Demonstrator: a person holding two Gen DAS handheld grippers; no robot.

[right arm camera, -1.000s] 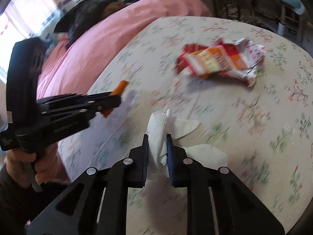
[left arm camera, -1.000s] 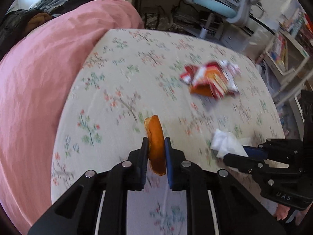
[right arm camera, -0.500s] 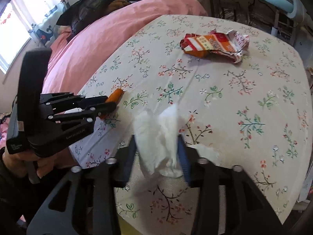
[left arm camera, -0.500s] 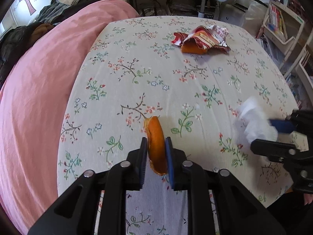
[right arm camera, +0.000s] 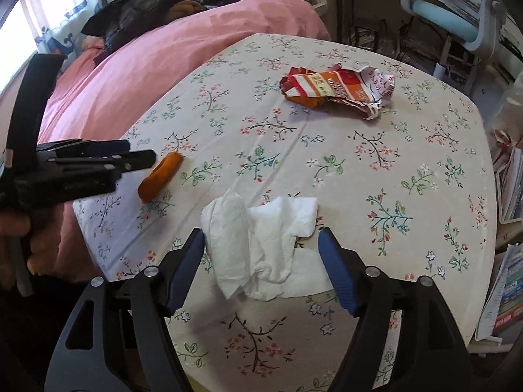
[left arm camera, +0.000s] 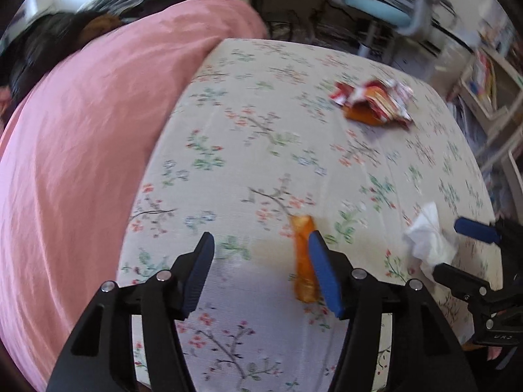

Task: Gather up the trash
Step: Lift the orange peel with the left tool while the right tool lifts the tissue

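Trash-wise, your left gripper [left arm camera: 261,272] has just been opening, fingers apart, curled orange peel [left arm camera: 304,261] resting against the right one. Right gripper [right arm camera: 261,269] likewise, crumpled white tissue [right arm camera: 258,245] loose between. Torn red-orange wrapper [right arm camera: 336,89] lies farther up the floral worktop [right arm camera: 408,179].

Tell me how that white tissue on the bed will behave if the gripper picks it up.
The tissue looks thin and crumpled, so it will probably flop and squash flat. It seems very light, likely lifting easily. Lying loose on the bedspread, it may slide when pushed.
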